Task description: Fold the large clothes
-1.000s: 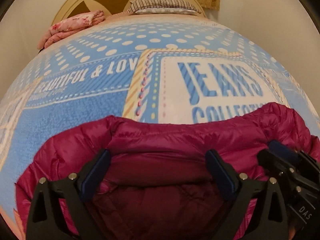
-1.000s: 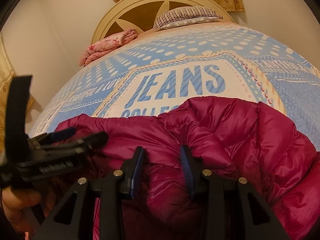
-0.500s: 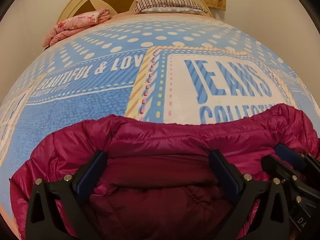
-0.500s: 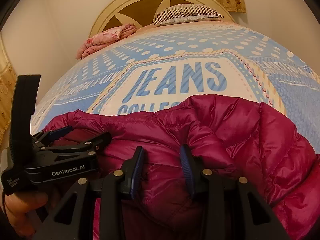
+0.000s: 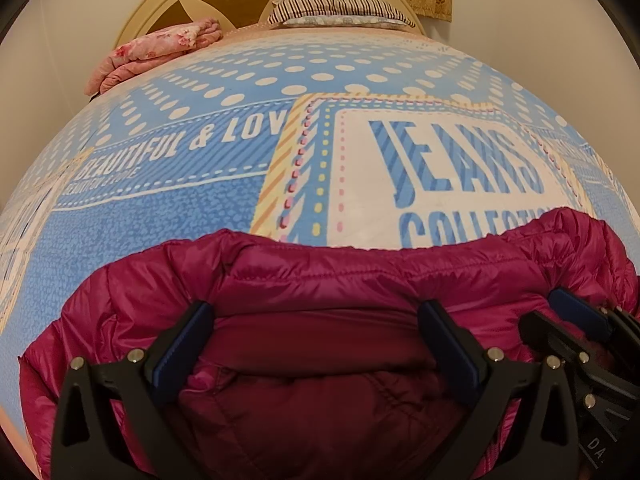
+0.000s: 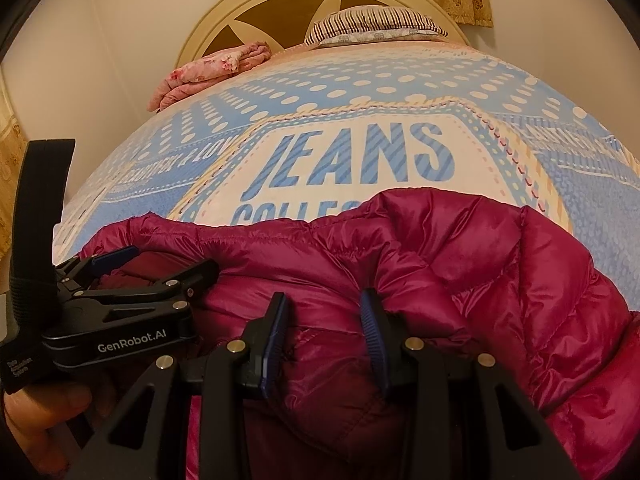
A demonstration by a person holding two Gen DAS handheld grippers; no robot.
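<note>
On blue bedspread (image 5: 168,216) near foot: magenta puffer jacket (image 5: 320,280) bunched | left gripper (image 5: 320,344) spread wide over collar | right gripper (image 6: 324,336) half-parted astride a fold, grip unclear | advice: pinch both seams level, lift evenly.

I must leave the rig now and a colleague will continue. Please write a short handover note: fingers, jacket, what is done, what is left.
Left gripper: fingers wide apart, over the collar area of the magenta down jacket, clamping nothing.
Right gripper: fingers partly apart with a ridge of jacket fabric between them; whether it is gripped cannot be told.
The jacket lies bunched on the near end of the blue printed bedspread, inner lining showing.
Done: jacket is on the bed, no neat fold visible.
Left: probably flatten it, fold sleeves in, fold the body.
</note>
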